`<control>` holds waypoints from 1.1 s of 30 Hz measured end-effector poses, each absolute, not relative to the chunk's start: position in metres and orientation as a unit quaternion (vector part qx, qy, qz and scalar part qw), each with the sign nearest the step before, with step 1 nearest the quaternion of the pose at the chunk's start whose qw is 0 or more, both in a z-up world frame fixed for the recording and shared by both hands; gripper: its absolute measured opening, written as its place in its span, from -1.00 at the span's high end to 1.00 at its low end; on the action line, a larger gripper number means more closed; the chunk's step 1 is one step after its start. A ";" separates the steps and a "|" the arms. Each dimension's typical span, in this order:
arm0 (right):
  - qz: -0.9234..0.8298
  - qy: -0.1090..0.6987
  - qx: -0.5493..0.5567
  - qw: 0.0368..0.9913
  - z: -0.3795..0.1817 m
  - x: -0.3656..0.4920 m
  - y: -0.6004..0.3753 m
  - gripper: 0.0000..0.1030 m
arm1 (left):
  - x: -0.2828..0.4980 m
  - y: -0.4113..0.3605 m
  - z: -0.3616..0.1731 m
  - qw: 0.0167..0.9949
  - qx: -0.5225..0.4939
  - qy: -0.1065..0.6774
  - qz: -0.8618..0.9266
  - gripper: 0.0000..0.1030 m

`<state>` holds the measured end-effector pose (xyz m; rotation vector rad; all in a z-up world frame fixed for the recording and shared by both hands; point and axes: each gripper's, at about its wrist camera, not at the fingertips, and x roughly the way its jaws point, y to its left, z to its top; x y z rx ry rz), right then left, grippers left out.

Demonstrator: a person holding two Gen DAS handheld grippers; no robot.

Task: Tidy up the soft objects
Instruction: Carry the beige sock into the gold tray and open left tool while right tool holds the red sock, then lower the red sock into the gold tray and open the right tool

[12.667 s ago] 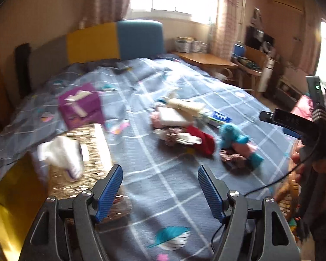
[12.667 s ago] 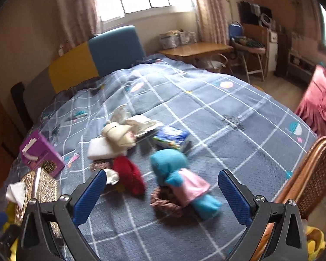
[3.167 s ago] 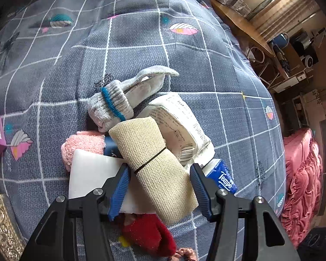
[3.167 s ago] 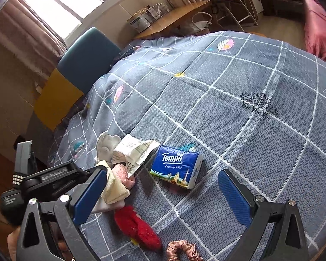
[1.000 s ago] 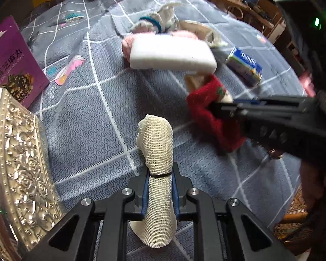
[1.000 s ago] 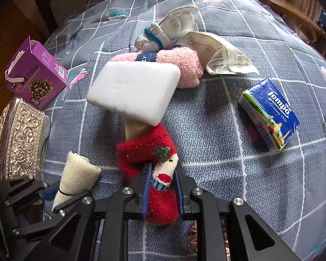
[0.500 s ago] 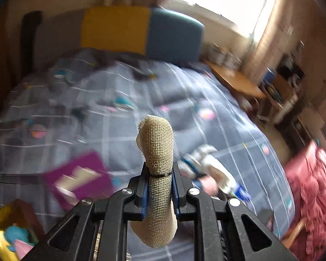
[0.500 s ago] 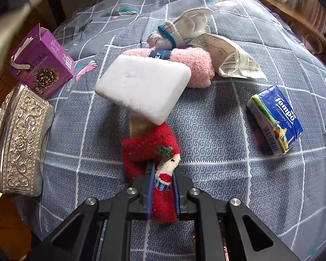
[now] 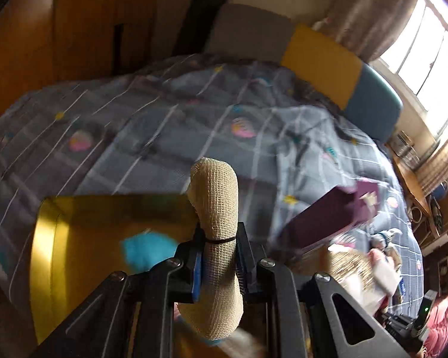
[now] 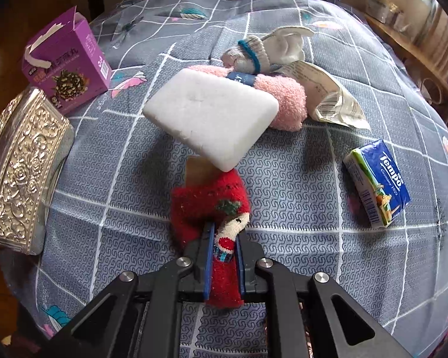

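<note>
My left gripper (image 9: 219,238) is shut on a beige mesh cloth roll (image 9: 215,185) tied with a black band. It hangs over a yellow bin (image 9: 59,238) with a teal soft toy (image 9: 146,250) blurred inside. My right gripper (image 10: 224,238) points down at the bed, its jaws closing, pads pressing a red Christmas sock (image 10: 209,200). Just beyond the sock lie a white foam block (image 10: 212,116), a pink fuzzy sock (image 10: 286,101) and a grey sock with a blue band (image 10: 254,52).
On the grey checked quilt (image 10: 298,179) lie a crumpled paper wrapper (image 10: 328,95) and a blue Tempo tissue pack (image 10: 376,182). A purple carton (image 10: 65,62) and an ornate silver tissue box (image 10: 21,167) stand at the left. A headboard (image 9: 319,56) sits by the window.
The left gripper has swung with the beige roll away from the pile, rolling, to above the yellow bin. The right gripper stayed put and pinched tighter on the red sock.
</note>
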<state>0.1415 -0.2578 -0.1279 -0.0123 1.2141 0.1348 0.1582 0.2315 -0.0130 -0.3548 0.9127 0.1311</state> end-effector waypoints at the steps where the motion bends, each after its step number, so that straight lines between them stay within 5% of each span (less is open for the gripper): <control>1: 0.062 0.569 -0.013 0.820 -0.128 0.141 -0.256 0.76 | 0.149 0.241 -0.021 0.877 -0.174 0.442 0.070 0.67; 8: 0.050 0.564 -0.039 0.823 -0.129 0.134 -0.246 0.76 | 0.075 0.266 -0.069 0.863 -0.198 0.459 0.068 0.64; 12: 0.038 0.567 -0.038 0.822 -0.126 0.131 -0.243 0.76 | 0.053 0.253 -0.093 0.852 -0.208 0.478 0.044 0.24; 21: 0.081 0.557 0.011 0.826 -0.097 0.112 -0.231 0.82 | 0.042 0.217 -0.098 0.867 -0.156 0.473 0.028 -0.24; 33: 0.158 0.553 0.030 0.818 -0.062 0.089 -0.221 0.84 | 0.034 0.217 -0.071 0.886 -0.133 0.444 0.028 -0.25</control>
